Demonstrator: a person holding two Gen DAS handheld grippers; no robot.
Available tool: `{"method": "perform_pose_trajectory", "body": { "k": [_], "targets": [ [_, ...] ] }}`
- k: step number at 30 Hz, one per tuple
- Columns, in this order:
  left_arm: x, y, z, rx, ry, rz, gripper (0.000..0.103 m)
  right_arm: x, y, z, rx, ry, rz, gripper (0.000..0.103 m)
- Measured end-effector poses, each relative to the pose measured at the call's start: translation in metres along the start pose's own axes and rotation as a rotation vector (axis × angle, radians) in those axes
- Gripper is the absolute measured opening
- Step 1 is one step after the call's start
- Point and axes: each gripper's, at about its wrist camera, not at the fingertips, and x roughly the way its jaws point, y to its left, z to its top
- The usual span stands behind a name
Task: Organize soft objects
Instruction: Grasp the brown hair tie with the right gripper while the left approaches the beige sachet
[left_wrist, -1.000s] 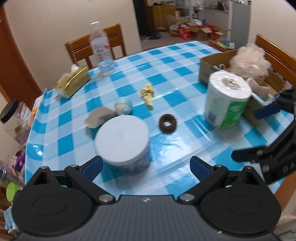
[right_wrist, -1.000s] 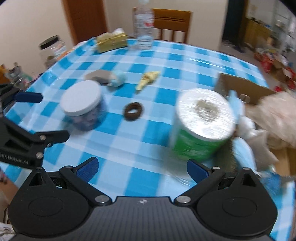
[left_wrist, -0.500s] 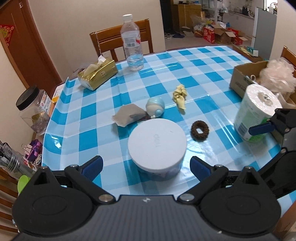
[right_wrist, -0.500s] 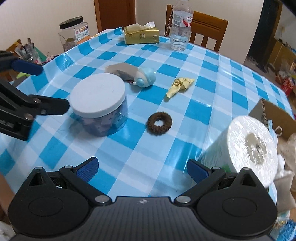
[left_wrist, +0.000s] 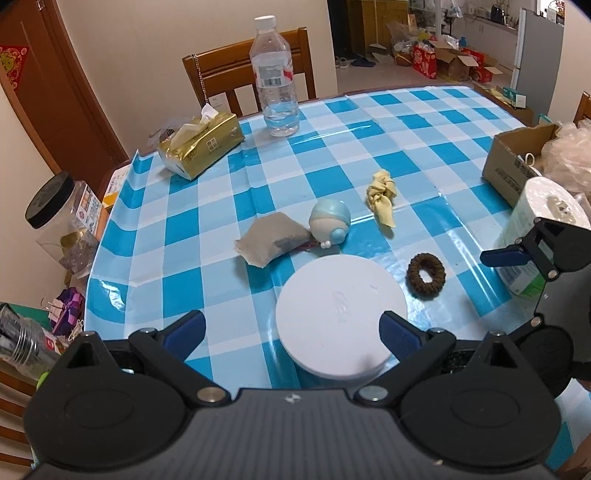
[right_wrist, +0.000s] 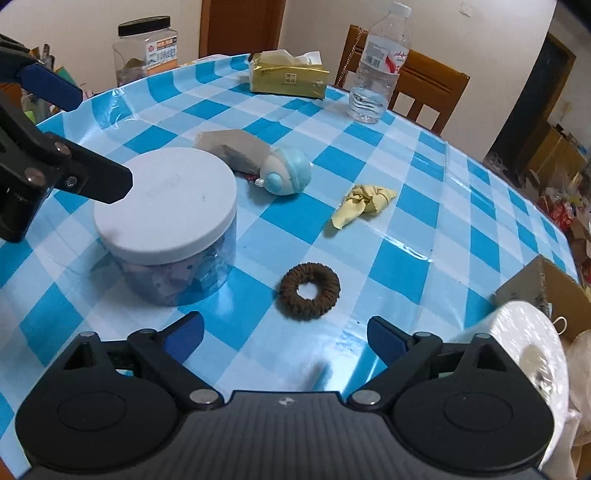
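Observation:
On the blue checked tablecloth lie a brown scrunchie (left_wrist: 426, 275) (right_wrist: 309, 290), a yellow cloth knot (left_wrist: 382, 198) (right_wrist: 364, 204), a blue round plush (left_wrist: 330, 223) (right_wrist: 285, 170) and a grey pouch (left_wrist: 274, 238) (right_wrist: 236, 148). A clear jar with a white lid (left_wrist: 340, 314) (right_wrist: 165, 206) stands near the front. My left gripper (left_wrist: 291, 332) is open and empty, its fingers either side of the jar lid. My right gripper (right_wrist: 285, 336) is open and empty just short of the scrunchie.
A cardboard box (left_wrist: 517, 166) with fluffy items and a toilet roll (left_wrist: 535, 236) (right_wrist: 517, 354) stand at the right. A gold tissue pack (left_wrist: 201, 146), a water bottle (left_wrist: 275, 79), a black-lidded jar (left_wrist: 62, 218) and wooden chairs are at the far edge.
Both grippers have swung left across the table. The toilet roll has slid from the right view's centre to its right edge; the jar and scrunchie are now central.

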Motion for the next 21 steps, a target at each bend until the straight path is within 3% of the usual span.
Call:
{"method": "perform_pose_trajectory", "body": {
  "k": [12,21],
  "targets": [
    [0.021,0.007,0.018,0.008,0.006,-0.014,0.1,0.033,-0.014,0.017,0.031,0.031,0.008,0.074],
    [0.042,0.023,0.043,0.004,0.016,-0.049,0.1,0.049,-0.031,0.021,0.155,0.055,0.064,0.061]
  ]
}}
